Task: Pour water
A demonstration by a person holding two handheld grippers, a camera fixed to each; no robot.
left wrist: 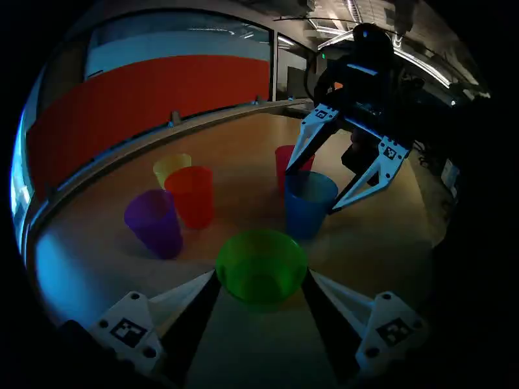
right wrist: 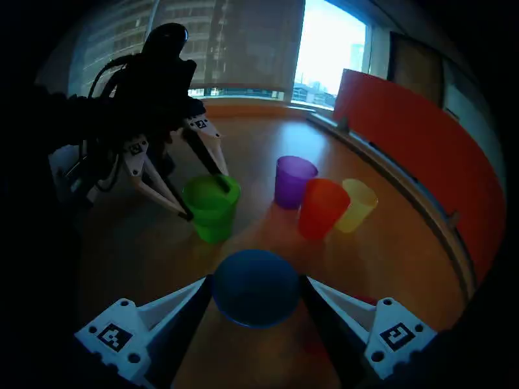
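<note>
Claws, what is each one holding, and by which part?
The left claw clamps the green cup by its upper sides; the right claw clamps the blue cup likewise.

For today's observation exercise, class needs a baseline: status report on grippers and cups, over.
Left gripper shut on green cup. Right gripper shut on blue cup. Both upright, no pour yet. Purple cup, orange cup, yellow cup, red cup stand nearby.
</note>
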